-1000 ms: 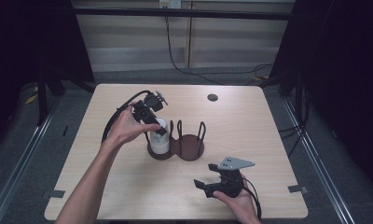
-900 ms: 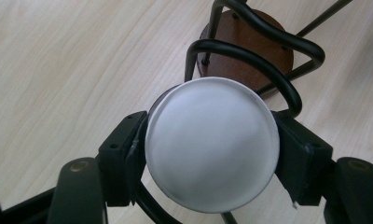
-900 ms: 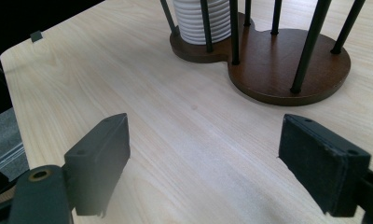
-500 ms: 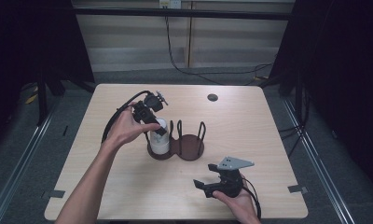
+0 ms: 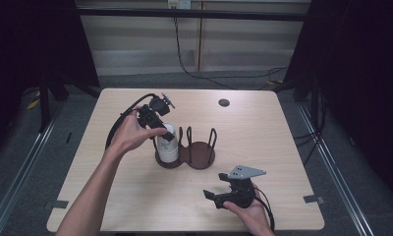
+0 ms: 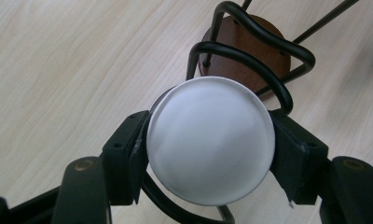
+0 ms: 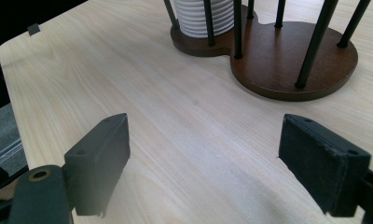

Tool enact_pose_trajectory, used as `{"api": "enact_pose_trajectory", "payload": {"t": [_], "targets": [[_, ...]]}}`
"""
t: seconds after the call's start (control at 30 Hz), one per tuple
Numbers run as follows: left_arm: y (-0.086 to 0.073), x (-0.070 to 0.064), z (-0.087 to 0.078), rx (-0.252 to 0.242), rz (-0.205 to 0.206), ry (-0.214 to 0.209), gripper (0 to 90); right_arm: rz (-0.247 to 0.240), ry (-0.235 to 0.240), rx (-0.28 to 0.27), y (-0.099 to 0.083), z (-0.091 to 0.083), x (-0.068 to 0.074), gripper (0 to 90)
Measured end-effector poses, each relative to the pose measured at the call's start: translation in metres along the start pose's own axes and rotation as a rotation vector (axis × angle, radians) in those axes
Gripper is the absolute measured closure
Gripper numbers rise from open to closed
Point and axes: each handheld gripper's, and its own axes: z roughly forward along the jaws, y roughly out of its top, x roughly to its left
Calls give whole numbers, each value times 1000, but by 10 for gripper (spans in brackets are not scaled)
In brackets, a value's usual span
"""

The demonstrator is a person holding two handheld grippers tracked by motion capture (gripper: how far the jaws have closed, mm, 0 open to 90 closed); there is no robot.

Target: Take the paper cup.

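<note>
I work in a lab; my bare wooden table stands between dark curtains; cables trail behind.

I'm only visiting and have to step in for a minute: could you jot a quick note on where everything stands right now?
Left gripper: jaws shut on the white cup stack, gripping it at the top from both sides.
Right gripper: jaws open, holding nothing, resting low near the table's front edge.
The stack sits in the left ring of the wooden two-ring holder; the right ring is vacant.
Done: the stack is gripped. Whether it is going in or coming out I cannot tell.
Left: probably finish that move, then release.
</note>
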Motion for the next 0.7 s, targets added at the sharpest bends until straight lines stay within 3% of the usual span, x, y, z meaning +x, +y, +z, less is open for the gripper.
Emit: {"api": "enact_pose_trajectory", "payload": {"t": [0.47,0.7], "targets": [[6,-4,-2,3,-2,-8,356,1,2,8,0,0,0,159],[5,-4,-7,-26,-7,-15,357,1,3,11,0,1,0,159]]}}
